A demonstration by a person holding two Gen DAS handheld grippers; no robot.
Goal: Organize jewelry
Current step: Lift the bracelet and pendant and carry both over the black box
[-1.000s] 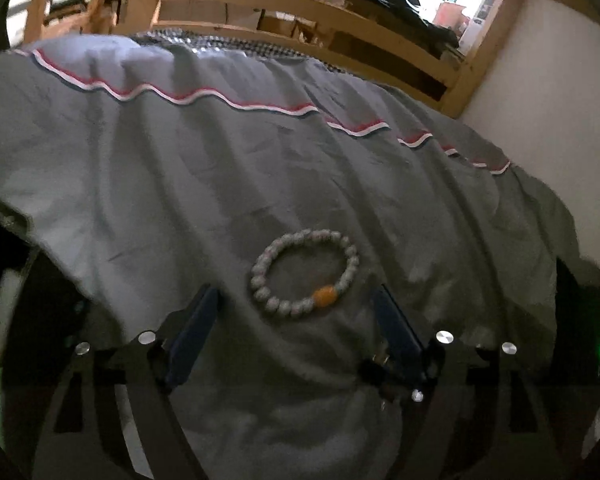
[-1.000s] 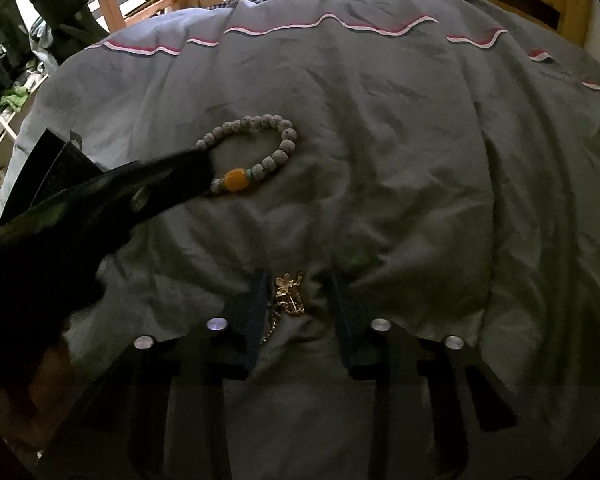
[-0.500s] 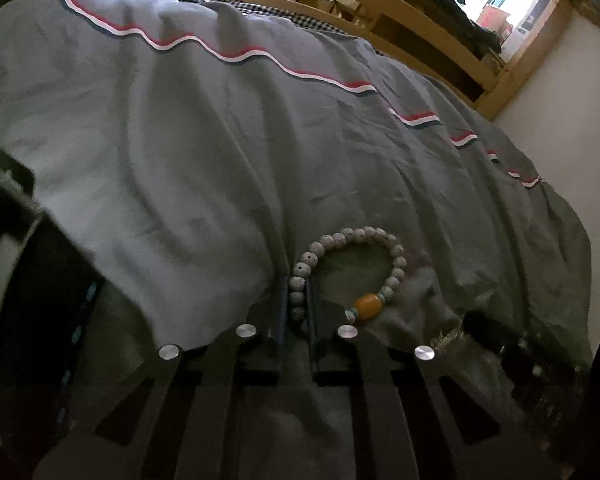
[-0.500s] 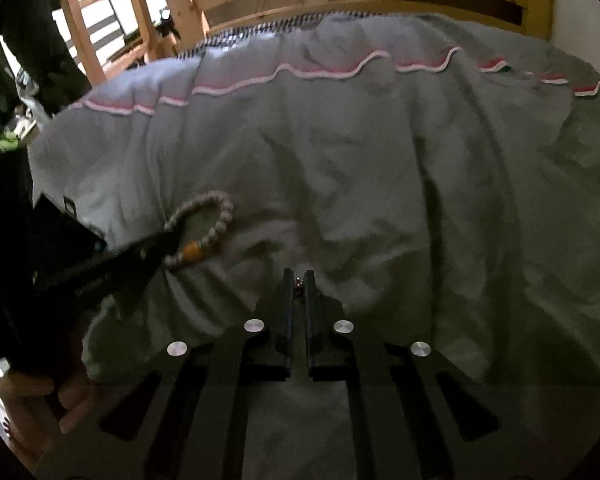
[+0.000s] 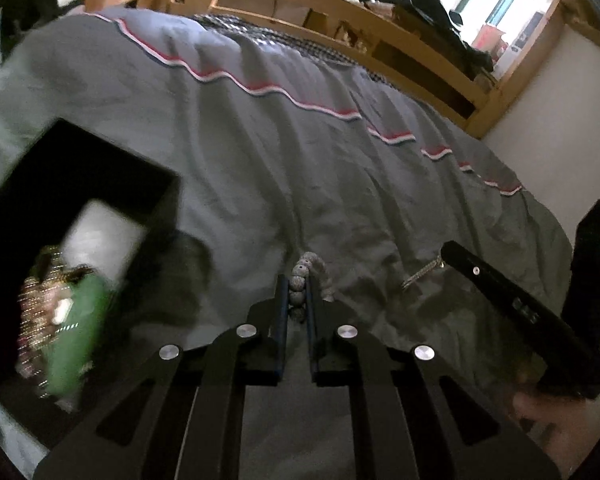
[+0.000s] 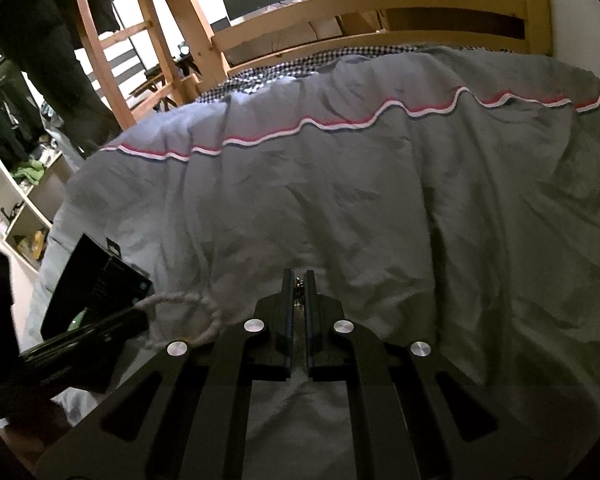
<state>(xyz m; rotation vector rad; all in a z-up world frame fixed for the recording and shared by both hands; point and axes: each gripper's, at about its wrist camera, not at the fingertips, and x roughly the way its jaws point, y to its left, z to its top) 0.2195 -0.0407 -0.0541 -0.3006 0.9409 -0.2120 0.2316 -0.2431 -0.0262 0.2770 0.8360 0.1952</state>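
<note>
A: On the far left, the black box (image 5: 80, 216) is sitting open on the grey bedspread (image 5: 260, 152), with gold chains and something green blurred inside. Just right of it, the left claw (image 5: 297, 300) is pinching the pale bead bracelet (image 5: 300, 280), which is hanging clear of the bed. A second ago those jaws were standing wide around the bracelet as it lay flat; they have just been closing, with the beads between them.

B: And further right?

A: The right claw (image 6: 299, 286) is pressed together on a small gold chain (image 5: 420, 276), whose loose end is dangling from its tip in the left wrist view. It too has just been closing, on the pendant that was lying between its fingers. Both pieces have been lifted off the bed.

B: Meaning for the task?

A: Likely 2 grasps done; I judge the box is the next stop for both.

B: Any writing?

A: A small pale label is showing on the box's outer wall in the right wrist view, too small to read. No brand is legible.
</note>
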